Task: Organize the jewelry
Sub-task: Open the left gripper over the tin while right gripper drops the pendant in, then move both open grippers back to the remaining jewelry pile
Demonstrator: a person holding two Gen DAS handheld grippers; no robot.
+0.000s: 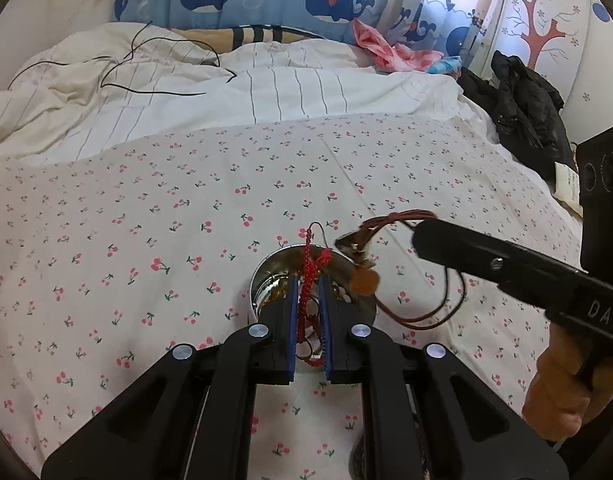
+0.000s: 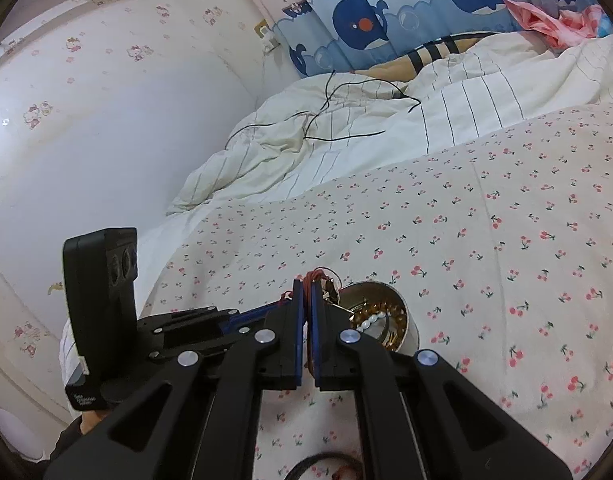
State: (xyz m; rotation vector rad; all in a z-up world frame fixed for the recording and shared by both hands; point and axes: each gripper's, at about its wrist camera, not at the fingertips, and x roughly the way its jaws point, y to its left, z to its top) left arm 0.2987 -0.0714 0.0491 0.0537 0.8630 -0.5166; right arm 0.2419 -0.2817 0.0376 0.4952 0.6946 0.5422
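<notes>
Cherry-print bed sheet [image 1: 186,208]. Red braided cord [image 1: 311,280] is clamped in left claw [image 1: 308,280], brown cord necklace [image 1: 390,222] in right claw [image 2: 307,286]; steel bowl [image 1: 266,280] lies directly below both, frame centre.

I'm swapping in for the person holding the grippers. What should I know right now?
Left gripper: shut on the red cord, held over the metal bowl.
Right gripper: shut on the brown cord, whose pendant hangs at the bowl's rim.
Bowl sits on the cherry-print sheet; beads already lie inside.
Left to do: both cords are not yet sorted.
</notes>
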